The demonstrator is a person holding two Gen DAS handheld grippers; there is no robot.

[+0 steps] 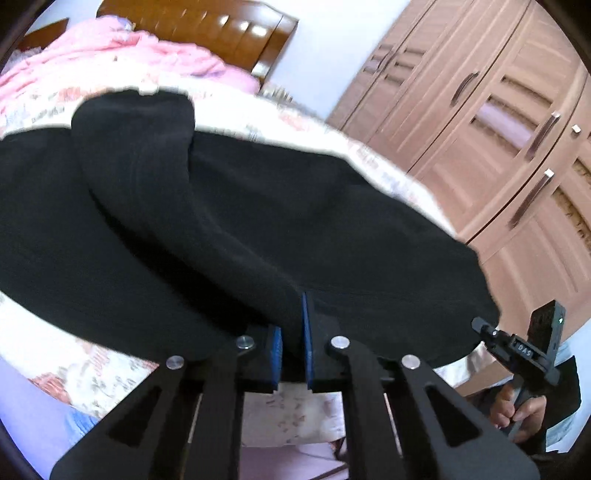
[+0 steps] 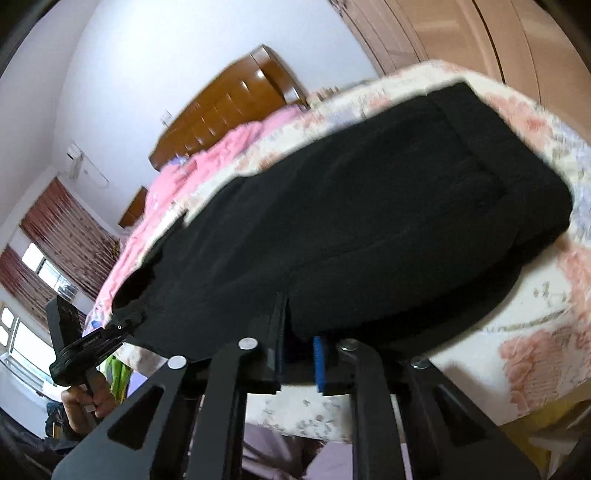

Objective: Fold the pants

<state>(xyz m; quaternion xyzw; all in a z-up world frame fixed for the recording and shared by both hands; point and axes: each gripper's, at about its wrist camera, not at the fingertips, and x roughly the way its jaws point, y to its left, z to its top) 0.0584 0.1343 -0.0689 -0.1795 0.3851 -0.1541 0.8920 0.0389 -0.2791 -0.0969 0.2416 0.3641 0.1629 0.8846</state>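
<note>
Black pants [image 1: 258, 221] lie spread over a floral bed sheet [image 1: 92, 369], one part folded over the rest on the left. My left gripper [image 1: 293, 339] is shut on the near hem, with a ridge of black cloth pinched between its blue pads [image 1: 275, 347]. Further right along the same edge is my right gripper [image 1: 484, 326], held by a hand [image 1: 524, 410]. In the right wrist view the pants [image 2: 351, 221] fill the middle, and the right gripper [image 2: 299, 343] is shut on their near edge. The left gripper [image 2: 129, 321] sits at the pants' left corner.
A crumpled pink quilt [image 1: 110, 55] lies at the head of the bed below a brown wooden headboard [image 1: 207, 22]. Wooden wardrobe doors [image 1: 498, 129] stand close on the right. A window with dark red curtains [image 2: 62, 229] is at the left. The bed sheet [image 2: 535, 314] extends right of the pants.
</note>
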